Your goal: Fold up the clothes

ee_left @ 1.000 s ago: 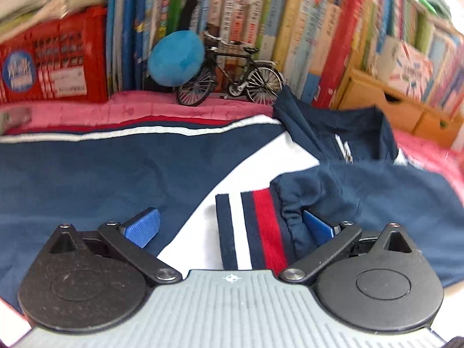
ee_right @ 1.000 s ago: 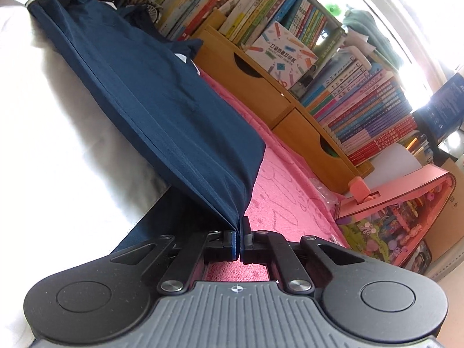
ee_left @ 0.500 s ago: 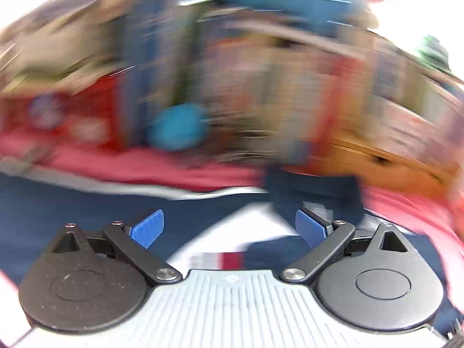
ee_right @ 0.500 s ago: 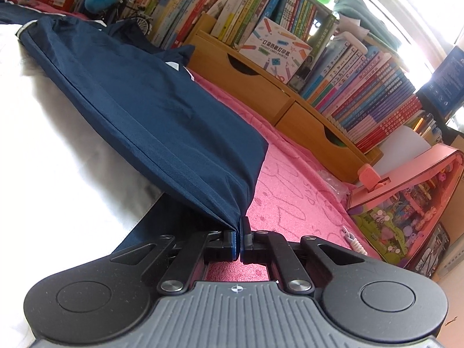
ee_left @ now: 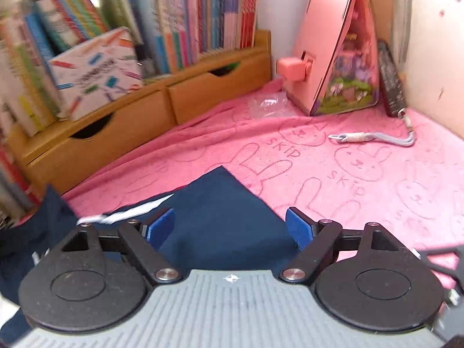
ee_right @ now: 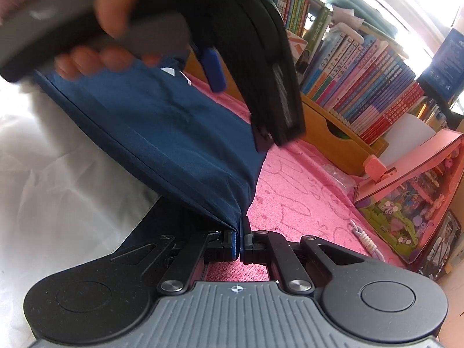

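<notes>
A navy garment [ee_left: 223, 211] with a white panel [ee_right: 58, 174] lies on a pink rabbit-print towel [ee_left: 362, 174]. One pointed navy corner lies under my left gripper [ee_left: 230, 224]. Its jaws are closing, and the cloth sits between and below the blue pads [ee_left: 298, 226] without being pressed. My right gripper [ee_right: 240, 240] is shut on the garment's [ee_right: 162, 127] folded edge and holds it raised off the towel. In the right wrist view a hand [ee_right: 107, 14] holds the left gripper above the garment, with one blue pad [ee_right: 214, 68] showing.
A wooden drawer unit [ee_left: 116, 133] topped with rows of books [ee_left: 185, 29] runs along the back. A pink toy box [ee_left: 336, 58], a black device [ee_left: 391, 87] with a grey cord [ee_left: 374, 139] and a clear plastic bag [ee_left: 266, 105] sit at the far right.
My left gripper swung from the striped cuff by the toy bicycle to the navy corner near the drawers, rolling as it went, its jaws narrower. The right gripper kept its grip.
</notes>
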`<move>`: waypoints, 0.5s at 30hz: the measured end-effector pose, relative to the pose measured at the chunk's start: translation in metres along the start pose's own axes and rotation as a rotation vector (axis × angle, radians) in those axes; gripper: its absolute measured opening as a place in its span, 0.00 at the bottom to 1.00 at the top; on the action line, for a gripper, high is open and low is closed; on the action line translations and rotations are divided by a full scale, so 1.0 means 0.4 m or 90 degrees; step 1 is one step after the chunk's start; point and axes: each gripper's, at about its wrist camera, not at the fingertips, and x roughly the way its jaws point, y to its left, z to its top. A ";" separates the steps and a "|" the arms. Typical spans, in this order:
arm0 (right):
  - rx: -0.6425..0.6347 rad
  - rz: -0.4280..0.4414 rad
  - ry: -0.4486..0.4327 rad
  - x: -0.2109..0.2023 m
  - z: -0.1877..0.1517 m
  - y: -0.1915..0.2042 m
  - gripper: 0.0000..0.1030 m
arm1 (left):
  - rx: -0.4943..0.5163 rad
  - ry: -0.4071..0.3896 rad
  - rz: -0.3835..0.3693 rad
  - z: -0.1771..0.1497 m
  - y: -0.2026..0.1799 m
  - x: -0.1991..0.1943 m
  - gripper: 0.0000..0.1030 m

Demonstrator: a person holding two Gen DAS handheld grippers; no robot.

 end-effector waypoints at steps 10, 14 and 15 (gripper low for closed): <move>0.023 0.018 0.000 0.002 -0.002 -0.014 0.06 | -0.061 0.039 0.054 -0.014 0.014 0.144 1.00; 0.031 0.024 0.000 0.003 -0.004 -0.017 0.06 | -0.062 0.021 0.100 0.008 0.020 0.171 1.00; 0.032 0.025 0.000 0.004 -0.005 -0.017 0.06 | -0.061 0.020 0.121 0.018 0.018 0.178 1.00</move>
